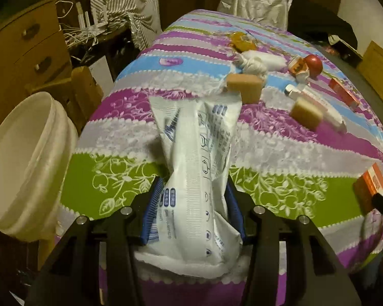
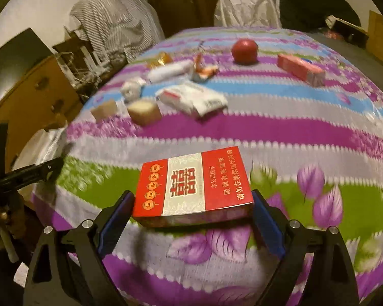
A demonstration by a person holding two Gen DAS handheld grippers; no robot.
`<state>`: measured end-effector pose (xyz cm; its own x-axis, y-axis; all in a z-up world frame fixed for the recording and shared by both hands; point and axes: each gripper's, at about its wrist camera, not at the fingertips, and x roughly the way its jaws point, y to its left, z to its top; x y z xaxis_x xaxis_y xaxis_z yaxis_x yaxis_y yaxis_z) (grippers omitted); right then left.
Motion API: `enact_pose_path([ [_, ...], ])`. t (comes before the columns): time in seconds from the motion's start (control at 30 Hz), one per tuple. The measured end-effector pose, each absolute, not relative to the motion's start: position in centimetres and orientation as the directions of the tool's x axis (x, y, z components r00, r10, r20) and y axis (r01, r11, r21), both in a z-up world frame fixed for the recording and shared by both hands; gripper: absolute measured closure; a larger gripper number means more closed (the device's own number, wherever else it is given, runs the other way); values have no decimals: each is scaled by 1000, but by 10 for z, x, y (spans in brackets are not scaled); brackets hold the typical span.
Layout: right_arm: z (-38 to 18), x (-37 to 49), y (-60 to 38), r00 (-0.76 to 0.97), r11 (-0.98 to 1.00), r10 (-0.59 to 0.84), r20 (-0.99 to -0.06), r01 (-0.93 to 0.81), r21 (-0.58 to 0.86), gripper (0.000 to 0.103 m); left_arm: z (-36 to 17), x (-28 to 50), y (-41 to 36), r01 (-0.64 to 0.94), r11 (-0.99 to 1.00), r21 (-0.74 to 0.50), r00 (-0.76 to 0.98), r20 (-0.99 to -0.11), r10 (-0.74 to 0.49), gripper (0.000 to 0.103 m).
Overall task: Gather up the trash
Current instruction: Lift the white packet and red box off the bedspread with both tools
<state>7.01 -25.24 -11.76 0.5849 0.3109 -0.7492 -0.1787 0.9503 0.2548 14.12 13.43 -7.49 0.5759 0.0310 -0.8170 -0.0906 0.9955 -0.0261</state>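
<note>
**A:** What have you got in your left fingers?

**B:** My left gripper (image 1: 194, 204) is clamped on a white plastic wrapper (image 1: 196, 158) with blue print. The blue pads squeeze its crumpled waist from both sides, and its upper end fans out above the striped floral tablecloth (image 1: 120, 178). It hangs clear of the cloth as far as I can tell.

**A:** And the right?

**B:** My right gripper (image 2: 192, 216) has its fingers wide apart, pressed against the two short ends of a red and white cigarette pack (image 2: 194, 186). The pack lies flat between the pads, printed face up, lifted above the tablecloth with its shadow under it.

**A:** Where is the bin?

**B:** A white bucket (image 1: 25, 163) stands off the table's left edge, mouth open, near my left fingers in the left wrist view.

**A:** What is still on the table?

**B:** Farther back lie two tan sponge blocks (image 1: 245, 88), close together. Beside them are a knotted white bag (image 1: 252, 62) and a crumpled white packet (image 2: 194, 99). A red apple (image 2: 244, 51) sits near the far edge, with an orange-red carton (image 2: 301, 70) to its right. An amber wrapper (image 1: 241, 40) lies behind the white bag. The right wrist view is blurred, so small print there is unreadable.
</note>
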Motion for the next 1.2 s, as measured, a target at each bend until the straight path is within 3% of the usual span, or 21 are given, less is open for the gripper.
enact_pose_path([
  [0.27, -124, 75, -250, 589, 955, 294, -753, -148, 257, 12, -82, 142, 121, -103, 994, 44, 604, -791, 98, 52],
  [0.87, -131, 64, -238, 675, 975, 223, -703, -173, 142, 12, -87, 132, 114, -98, 992, 75, 634, -764, 121, 38],
  [1.03, -132, 62, -241, 692, 974, 225, -686, -158, 160, 13, -87, 132, 113, -103, 992, 79, 634, -763, 127, 39],
  [1.2, -130, 61, -245, 691, 969, 246, -680, -151, 196, 13, -84, 131, 112, -109, 991, 73, 630, -767, 126, 52],
])
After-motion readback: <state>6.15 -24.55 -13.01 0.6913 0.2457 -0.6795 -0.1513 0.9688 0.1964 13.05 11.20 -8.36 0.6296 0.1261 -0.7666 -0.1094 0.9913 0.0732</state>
